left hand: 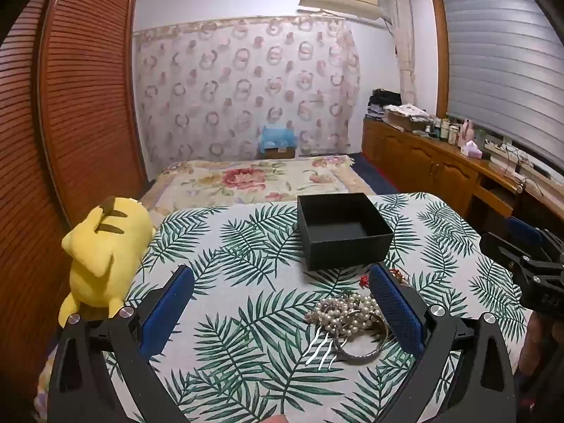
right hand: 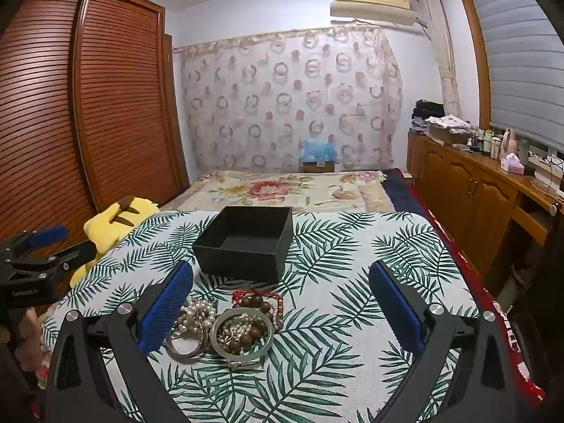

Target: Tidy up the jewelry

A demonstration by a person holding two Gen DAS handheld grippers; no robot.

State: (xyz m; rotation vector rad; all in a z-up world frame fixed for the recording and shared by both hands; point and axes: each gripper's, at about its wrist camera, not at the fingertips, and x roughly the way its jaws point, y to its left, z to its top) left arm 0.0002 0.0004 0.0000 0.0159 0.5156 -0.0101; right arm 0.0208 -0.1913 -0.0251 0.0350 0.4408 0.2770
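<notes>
Both my grippers, left gripper (left hand: 282, 289) and right gripper (right hand: 282, 282), stand spread wide, holding nothing. The jewelry heap (right hand: 225, 324) lies beside my right gripper's left finger. The black box (right hand: 246, 246), open, sits just beyond, unobstructed. A yellow plush (left hand: 102, 250) rests left of the leaf-print cloth (right hand: 335, 352); the bed (right hand: 289, 187) lies beyond.

Faint white lettering on the left gripper (right hand: 30, 264) body is too blurred to read

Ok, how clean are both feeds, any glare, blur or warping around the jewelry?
Left wrist: strong fisheye bending at the wardrobe, glint on the silver comb, pearls sharp. Right wrist: same bending, dark corners, bangle and black box clear, no blur.
</notes>
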